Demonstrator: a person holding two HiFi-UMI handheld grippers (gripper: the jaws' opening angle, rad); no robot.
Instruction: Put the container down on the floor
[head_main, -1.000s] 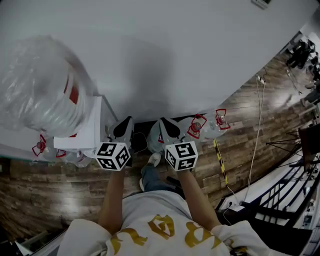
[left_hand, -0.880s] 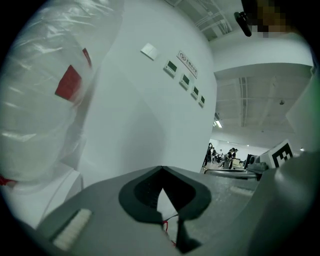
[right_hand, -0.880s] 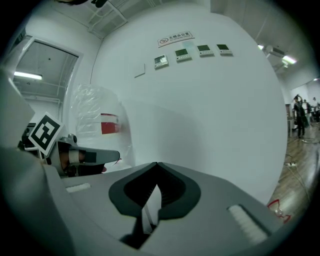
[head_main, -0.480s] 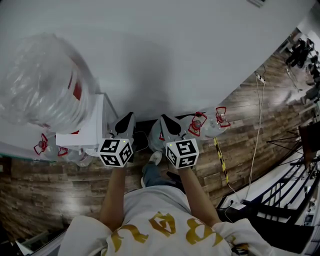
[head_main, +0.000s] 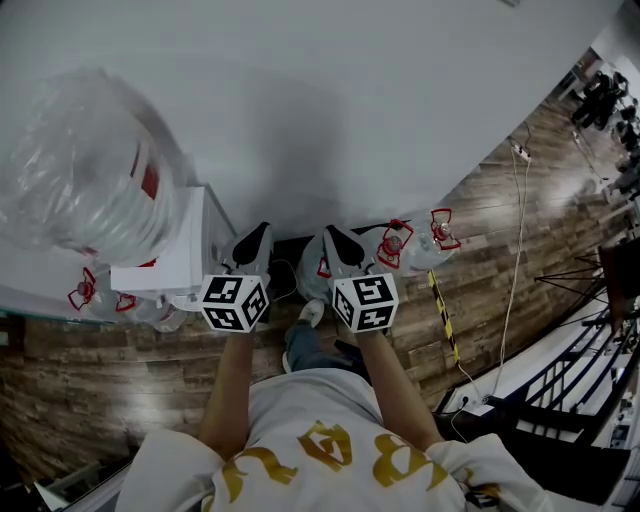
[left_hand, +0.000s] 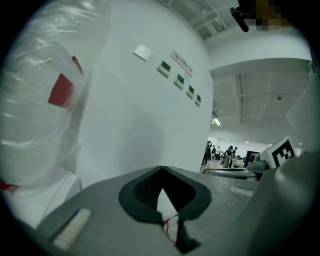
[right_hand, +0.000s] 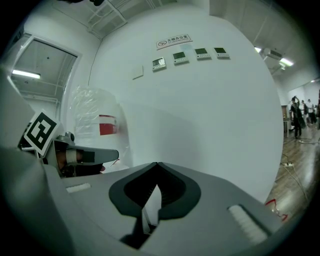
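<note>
Beside the closed, empty right gripper (head_main: 329, 233) — left gripper (head_main: 262, 229) likewise — a container (head_main: 416, 260) stands on the floor (head_main: 485, 295).

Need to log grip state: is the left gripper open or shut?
Shut: the left gripper has its fingers meeting at their tips, nothing between them.

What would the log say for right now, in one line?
left gripper: shut, empty | right gripper: shut, empty | container: on white stand, not held

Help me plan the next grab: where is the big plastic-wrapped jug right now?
In the head view the plastic-wrapped jug is at upper left, above the white stand, against the wall and left of the left gripper.
</note>
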